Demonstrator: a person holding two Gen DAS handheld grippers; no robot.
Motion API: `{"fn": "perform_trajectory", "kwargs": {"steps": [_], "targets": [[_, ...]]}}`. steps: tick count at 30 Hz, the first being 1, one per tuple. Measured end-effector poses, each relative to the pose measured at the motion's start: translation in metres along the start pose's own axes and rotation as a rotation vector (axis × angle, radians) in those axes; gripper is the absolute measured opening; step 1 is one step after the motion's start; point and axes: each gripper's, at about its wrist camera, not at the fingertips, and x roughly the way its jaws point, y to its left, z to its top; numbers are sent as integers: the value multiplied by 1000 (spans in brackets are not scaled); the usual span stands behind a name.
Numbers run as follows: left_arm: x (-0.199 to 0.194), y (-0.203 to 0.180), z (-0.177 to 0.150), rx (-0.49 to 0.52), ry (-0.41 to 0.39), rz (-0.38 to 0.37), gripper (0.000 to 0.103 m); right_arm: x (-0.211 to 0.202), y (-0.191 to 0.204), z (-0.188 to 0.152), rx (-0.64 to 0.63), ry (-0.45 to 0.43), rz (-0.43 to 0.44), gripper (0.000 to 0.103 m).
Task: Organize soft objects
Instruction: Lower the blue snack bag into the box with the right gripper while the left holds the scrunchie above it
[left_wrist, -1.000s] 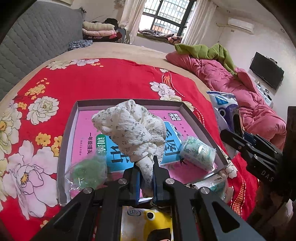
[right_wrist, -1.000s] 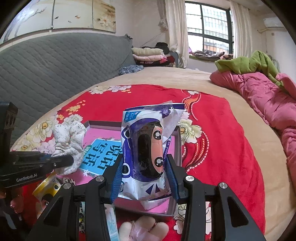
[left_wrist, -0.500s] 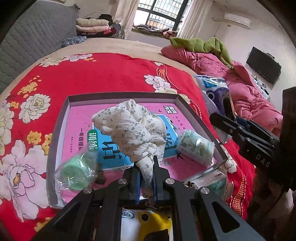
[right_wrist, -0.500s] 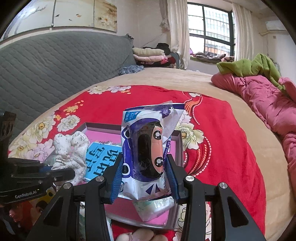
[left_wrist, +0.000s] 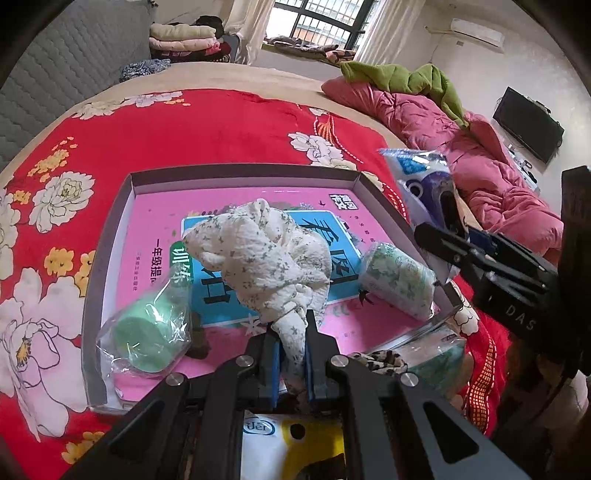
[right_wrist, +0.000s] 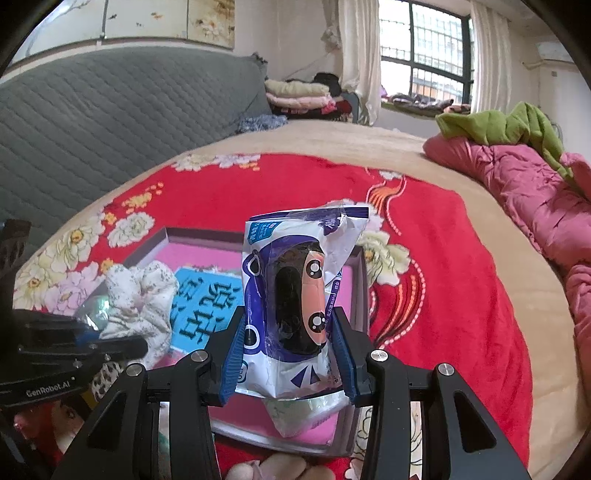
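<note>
A shallow grey box (left_wrist: 243, 172) with a pink bottom lies on the red flowered bedspread. My left gripper (left_wrist: 291, 350) is shut on the tail of a bunched white floral cloth (left_wrist: 266, 254), which hangs over the box's middle. My right gripper (right_wrist: 290, 350) is shut on a purple-and-white plastic packet (right_wrist: 295, 295) printed with a cartoon face, held upright above the box's right side (right_wrist: 360, 288). In the left wrist view that packet (left_wrist: 424, 181) and the right gripper (left_wrist: 480, 258) show at the right. The cloth (right_wrist: 140, 295) shows at the left in the right wrist view.
Inside the box lie a bagged green roll (left_wrist: 147, 332) at front left and a green-patterned wrapped roll (left_wrist: 399, 280) at right. A yellow packet (left_wrist: 295, 450) and a leopard-print item (left_wrist: 380, 358) lie in front of the box. A pink quilt (left_wrist: 461, 155) lies to the right.
Both grippers have drifted forward over the box with their loads. In the right wrist view more of the box's pink bottom shows behind the packet. The grips are unchanged.
</note>
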Motion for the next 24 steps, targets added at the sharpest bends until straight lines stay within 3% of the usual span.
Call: {"fn": "perform_trajectory", "kwargs": {"steps": [11,19,24], "targets": [[2,8,-1,-23,7,21,10,23,22,-17,-87,131,93,45],[1,11,-1,-29,9,31,10,25,27,-19,-75,153,166,46],[2,12,-1,-36,9,35,10,27,23,-18,-63,167,145,47]]}}
